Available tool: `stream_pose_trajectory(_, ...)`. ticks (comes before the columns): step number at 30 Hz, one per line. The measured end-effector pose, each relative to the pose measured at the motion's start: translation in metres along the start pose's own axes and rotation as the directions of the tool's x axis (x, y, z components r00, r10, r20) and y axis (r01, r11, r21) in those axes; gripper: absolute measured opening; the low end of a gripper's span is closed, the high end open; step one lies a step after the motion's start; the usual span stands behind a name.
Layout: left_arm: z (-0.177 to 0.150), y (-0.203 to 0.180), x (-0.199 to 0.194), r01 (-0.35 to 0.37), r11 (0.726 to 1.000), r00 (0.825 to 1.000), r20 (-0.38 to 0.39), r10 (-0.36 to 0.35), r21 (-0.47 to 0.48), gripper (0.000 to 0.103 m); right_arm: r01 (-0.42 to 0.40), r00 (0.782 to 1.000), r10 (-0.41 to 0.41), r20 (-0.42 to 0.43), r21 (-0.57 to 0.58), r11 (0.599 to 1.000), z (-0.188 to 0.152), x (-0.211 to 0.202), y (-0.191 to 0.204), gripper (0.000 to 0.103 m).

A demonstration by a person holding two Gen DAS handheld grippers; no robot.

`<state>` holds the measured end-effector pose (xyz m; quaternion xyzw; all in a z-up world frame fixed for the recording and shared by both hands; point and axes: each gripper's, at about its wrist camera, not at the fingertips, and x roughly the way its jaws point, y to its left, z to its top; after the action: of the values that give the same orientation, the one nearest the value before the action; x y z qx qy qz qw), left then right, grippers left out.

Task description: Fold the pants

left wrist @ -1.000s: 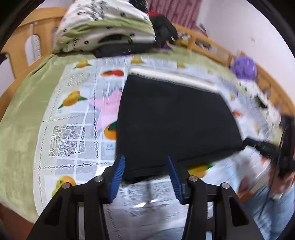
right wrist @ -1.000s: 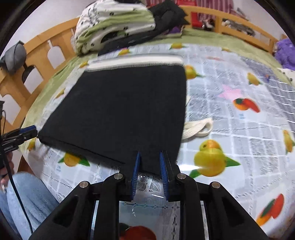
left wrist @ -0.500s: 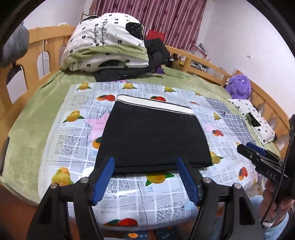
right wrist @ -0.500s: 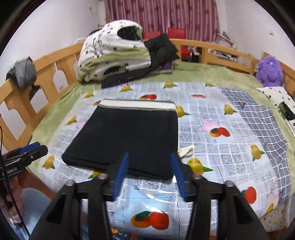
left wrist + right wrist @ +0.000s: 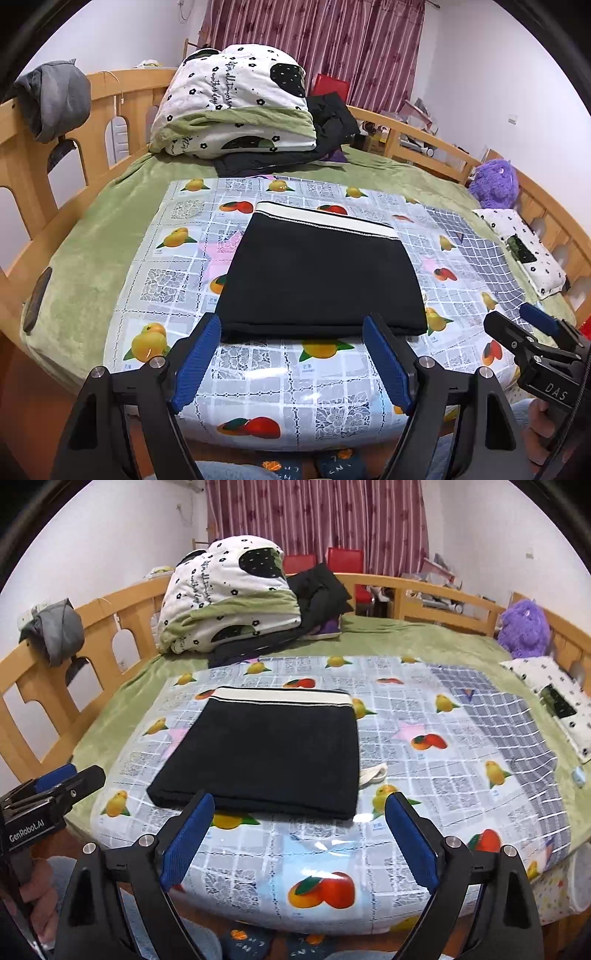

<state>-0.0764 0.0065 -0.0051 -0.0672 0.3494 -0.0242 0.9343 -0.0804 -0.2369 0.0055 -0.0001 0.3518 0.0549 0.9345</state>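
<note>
The black pants [image 5: 317, 273] lie folded into a flat rectangle on the fruit-print cloth [image 5: 177, 273], with a white waistband along the far edge. They also show in the right wrist view [image 5: 266, 749]. A white drawstring loop [image 5: 373, 775] sticks out at their right side. My left gripper [image 5: 291, 354] is open and empty, held back from the near edge of the pants. My right gripper [image 5: 299, 834] is open and empty too, also short of the near edge. Each gripper shows at the side of the other's view.
A folded floral quilt [image 5: 236, 103] and dark clothes [image 5: 332, 118] are piled at the far end of the bed. A wooden rail [image 5: 22, 177] runs round the bed. A purple plush toy [image 5: 495, 184] and a small pillow [image 5: 524, 251] lie at the right.
Both grippers let go of the pants' near edge, opened wide and drew back and up from the bed. The pants stay folded flat.
</note>
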Motion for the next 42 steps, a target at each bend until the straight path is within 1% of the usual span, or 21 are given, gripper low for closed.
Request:
stream_pose_trajectory(3, 0.001, -0.005, -0.001, -0.015, 1.0, 1.0, 0.004, 0.015, 0.022, 0.083, 0.007, 1.0, -0.007, -0.017, -0.004, 1.0, -0.002, 0.001, 0.0, 0.093)
stream_pose_trajectory(8, -0.001, -0.01, -0.004, -0.013, 0.999, 1.0, 0.012, 0.012, 0.04, 0.083, 0.01, 0.999, -0.01, -0.033, 0.021, 1.0, -0.004, 0.0, -0.007, 0.093)
stream_pose_trajectory(16, -0.001, -0.012, -0.004, -0.017, 0.999, 1.0, 0.01, 0.017, 0.043, 0.083, 0.027, 0.999, -0.027, -0.033, 0.01, 1.0, -0.005, -0.001, -0.008, 0.093)
stream_pose_trajectory(28, -0.002, -0.012, -0.001, -0.007, 0.999, 1.0, 0.001, 0.007, 0.04, 0.083, 0.028, 0.999, -0.028, -0.026, 0.009, 1.0, -0.006, -0.002, -0.009, 0.093)
stream_pose_trajectory(42, -0.002, -0.011, -0.002, -0.014, 0.999, 1.0, 0.004, 0.014, 0.046, 0.083, 0.03, 0.999, -0.029, -0.035, 0.02, 0.999, -0.005, -0.001, -0.012, 0.093)
